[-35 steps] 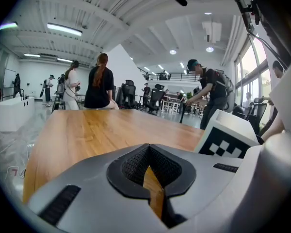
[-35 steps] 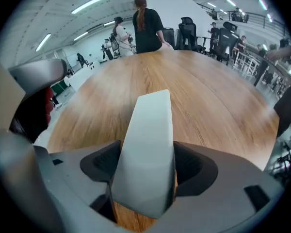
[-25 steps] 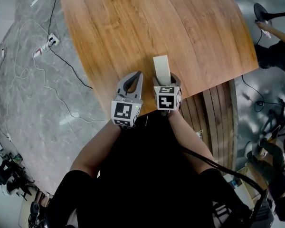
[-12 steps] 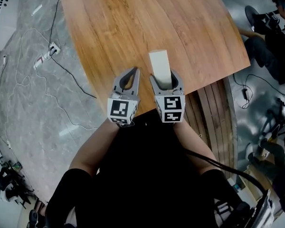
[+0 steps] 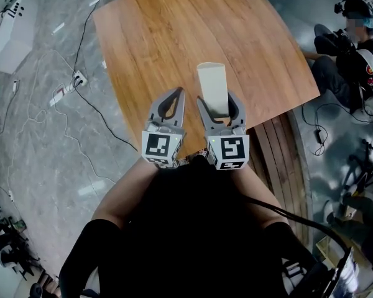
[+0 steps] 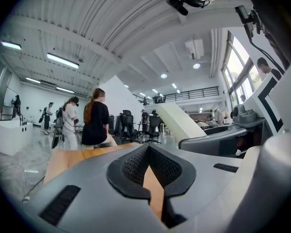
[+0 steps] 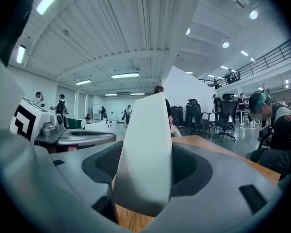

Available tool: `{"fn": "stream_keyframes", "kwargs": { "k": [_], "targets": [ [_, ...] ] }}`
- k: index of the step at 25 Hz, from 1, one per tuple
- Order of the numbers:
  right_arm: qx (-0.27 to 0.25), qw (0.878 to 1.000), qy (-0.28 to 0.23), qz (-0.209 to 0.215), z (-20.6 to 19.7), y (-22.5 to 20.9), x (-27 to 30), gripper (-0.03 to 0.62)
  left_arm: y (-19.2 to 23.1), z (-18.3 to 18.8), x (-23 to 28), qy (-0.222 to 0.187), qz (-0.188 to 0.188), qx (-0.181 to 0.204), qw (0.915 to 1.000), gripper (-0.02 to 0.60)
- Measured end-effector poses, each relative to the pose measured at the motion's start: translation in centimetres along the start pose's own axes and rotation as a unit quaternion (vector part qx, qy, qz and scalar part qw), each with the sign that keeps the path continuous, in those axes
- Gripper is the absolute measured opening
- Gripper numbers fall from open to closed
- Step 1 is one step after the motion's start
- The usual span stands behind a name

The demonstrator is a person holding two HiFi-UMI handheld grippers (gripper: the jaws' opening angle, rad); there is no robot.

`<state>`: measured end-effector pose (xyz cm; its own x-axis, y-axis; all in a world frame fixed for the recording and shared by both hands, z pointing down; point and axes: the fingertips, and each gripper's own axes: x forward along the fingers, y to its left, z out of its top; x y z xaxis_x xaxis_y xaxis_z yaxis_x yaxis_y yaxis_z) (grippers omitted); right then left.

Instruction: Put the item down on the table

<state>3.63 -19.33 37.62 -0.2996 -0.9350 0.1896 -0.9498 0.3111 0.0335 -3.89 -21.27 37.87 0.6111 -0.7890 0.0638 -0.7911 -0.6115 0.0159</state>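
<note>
A pale cream block (image 5: 212, 87) stands out from my right gripper (image 5: 219, 102), which is shut on its lower end above the near edge of the wooden table (image 5: 174, 36). In the right gripper view the block (image 7: 144, 154) fills the middle between the jaws. The same block (image 6: 180, 122) shows at the right of the left gripper view. My left gripper (image 5: 171, 99) sits just left of the right one, shut and holding nothing; in its own view the jaws (image 6: 150, 171) meet with only table wood behind them.
Wooden slats (image 5: 280, 148) lie to the right of the table. Cables and a power strip (image 5: 67, 87) run over the grey floor at the left. A seated person (image 5: 345, 54) is at the far right. More people (image 6: 94, 118) stand beyond the table.
Both grippers have shifted slightly farther over the table edge, with the block still held. The view has swung, bringing the seated person at the right more into sight.
</note>
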Motion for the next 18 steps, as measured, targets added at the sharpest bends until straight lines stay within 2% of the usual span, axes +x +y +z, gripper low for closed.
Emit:
{"fn": "stream_keyframes", "kwargs": {
  "k": [4,7,9,12,15,18],
  "targets": [
    [-0.006,1.000,-0.025,0.001,2.1,-0.1,-1.2,0.287,-0.7,1.8,-0.8,-0.017,0.003,0.002,0.9999,0.003],
    [-0.004,1.000,-0.006,0.004,1.1,-0.4,-0.9,0.287,-0.9,1.7,-0.9,-0.015,0.008,0.002,0.9999,0.003],
    [0.010,0.999,0.036,0.009,-1.9,-0.5,0.4,0.287,-0.5,0.8,-0.9,-0.004,0.013,0.002,0.9999,0.003],
    [0.032,0.991,0.127,0.017,-8.9,-0.4,2.5,0.287,0.2,-1.0,-0.9,0.016,0.021,-0.002,0.9997,0.003],
    [0.045,0.973,0.225,0.025,-16.5,0.0,3.5,0.287,0.7,-3.6,-1.1,0.043,0.027,-0.011,0.9987,0.003],
    [0.054,0.954,0.292,0.031,-21.6,0.4,4.2,0.287,1.3,-5.9,-0.6,0.065,0.032,-0.020,0.9972,0.003]
  ]
}}
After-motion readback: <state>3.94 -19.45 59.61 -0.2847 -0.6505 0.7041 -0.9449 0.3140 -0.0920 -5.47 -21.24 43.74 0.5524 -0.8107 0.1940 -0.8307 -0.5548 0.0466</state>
